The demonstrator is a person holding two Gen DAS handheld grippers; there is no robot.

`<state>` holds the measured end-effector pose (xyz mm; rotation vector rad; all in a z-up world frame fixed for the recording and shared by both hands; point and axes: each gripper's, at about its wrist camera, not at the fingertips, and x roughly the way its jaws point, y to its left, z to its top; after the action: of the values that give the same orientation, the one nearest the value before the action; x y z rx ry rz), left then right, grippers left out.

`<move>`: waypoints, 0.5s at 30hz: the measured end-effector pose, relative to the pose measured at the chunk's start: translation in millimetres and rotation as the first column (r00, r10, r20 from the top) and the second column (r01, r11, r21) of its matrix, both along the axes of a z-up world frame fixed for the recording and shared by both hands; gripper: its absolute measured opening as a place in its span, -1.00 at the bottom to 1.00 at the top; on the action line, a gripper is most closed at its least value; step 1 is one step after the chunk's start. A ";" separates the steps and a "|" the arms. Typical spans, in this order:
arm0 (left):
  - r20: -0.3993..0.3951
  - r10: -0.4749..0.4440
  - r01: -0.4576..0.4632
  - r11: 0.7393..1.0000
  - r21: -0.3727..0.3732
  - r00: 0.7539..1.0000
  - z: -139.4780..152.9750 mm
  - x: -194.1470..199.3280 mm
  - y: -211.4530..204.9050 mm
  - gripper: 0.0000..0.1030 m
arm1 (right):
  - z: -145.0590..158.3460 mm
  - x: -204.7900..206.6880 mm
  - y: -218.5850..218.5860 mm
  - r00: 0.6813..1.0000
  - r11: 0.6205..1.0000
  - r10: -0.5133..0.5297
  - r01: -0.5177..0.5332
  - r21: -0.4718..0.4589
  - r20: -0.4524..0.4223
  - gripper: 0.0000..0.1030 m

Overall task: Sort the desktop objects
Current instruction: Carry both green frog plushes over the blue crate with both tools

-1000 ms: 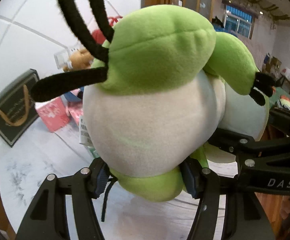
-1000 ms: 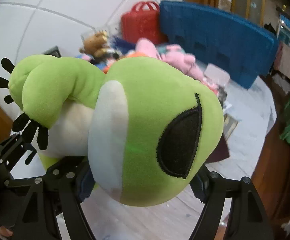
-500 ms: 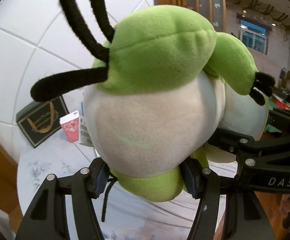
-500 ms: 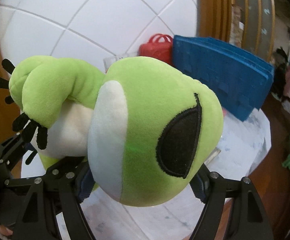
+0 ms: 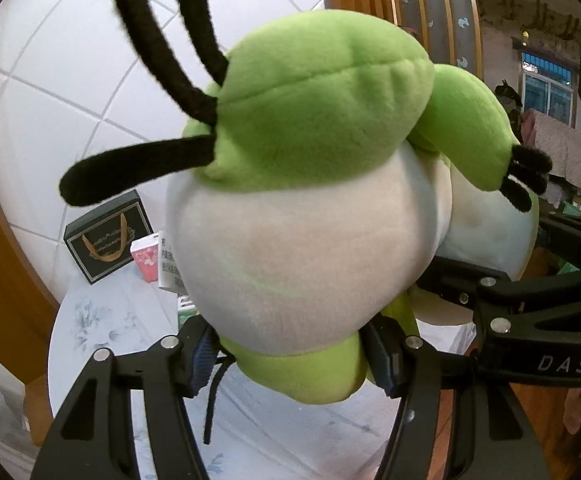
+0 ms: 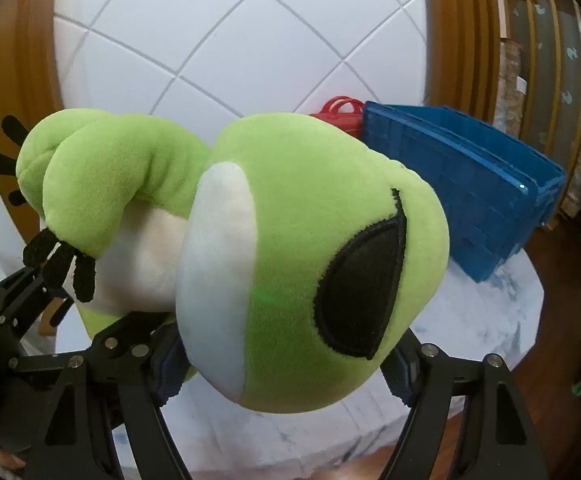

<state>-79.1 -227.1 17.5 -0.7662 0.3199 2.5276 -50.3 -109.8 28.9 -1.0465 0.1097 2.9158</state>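
Green plush frog [image 5: 310, 128] fills the left wrist view, held up in the air above the pale marbled table [image 5: 102, 332]. The left gripper [image 5: 290, 354] is clenched on the toy's lower green part, its blue-padded fingers [image 5: 200, 354] pressing in from both sides beneath the cream belly. Black toe strands stick out to the upper left, and a second green limb with black toes hangs at the right. Just beyond it, the right gripper [image 5: 442, 276] reaches in from the right and touches the toy's far side. On the table behind, a black gift box [image 5: 108, 236] leans against the white tiled wall [image 5: 50, 100], with a small pink box [image 5: 146, 258] just beside it. From the right wrist view, the frog's [image 6: 290, 248] head shows with a black eye patch and a white cheek. The right gripper [image 6: 286, 364] is closed on the head from both sides, its fingers [image 6: 168, 376] sunk into the plush. The other gripper [image 6: 126, 324] touches the toy's body at lower left. Behind stands a blue crate [image 6: 470, 192] on the table [image 6: 490, 320], a red basket [image 6: 340, 114] touching its left end.
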 end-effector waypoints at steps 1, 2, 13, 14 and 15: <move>-0.006 0.002 -0.002 1.000 -0.003 1.000 1.9 1.1 7.9 0.20 | 0.5 1.9 7.5 1.000 1.000 0.003 -0.003 -0.004 -0.004 0.53; -0.012 0.003 -0.003 1.000 -0.003 1.000 3.9 0.9 18.2 0.20 | 1.6 2.4 15.8 1.000 1.000 0.005 -0.006 -0.008 -0.008 0.53; -0.038 0.004 -0.003 0.999 0.046 0.999 0.0 -30.4 102.0 0.20 | 4.1 -25.5 99.2 1.000 1.000 -0.001 0.001 0.014 -0.027 0.53; -0.048 0.006 -0.003 0.998 0.059 0.999 0.8 -40.5 113.5 0.19 | 5.2 -33.7 108.7 1.000 1.000 0.001 0.000 0.022 -0.029 0.53; -0.052 0.009 -0.005 0.998 0.066 0.999 1.9 -41.8 121.0 0.19 | 6.2 -41.7 117.8 0.999 1.000 0.003 -0.002 0.027 -0.033 0.53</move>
<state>-120.9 -106.1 19.3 -0.6783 0.2510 2.5544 -91.9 8.0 35.1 -0.9950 0.0700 2.9287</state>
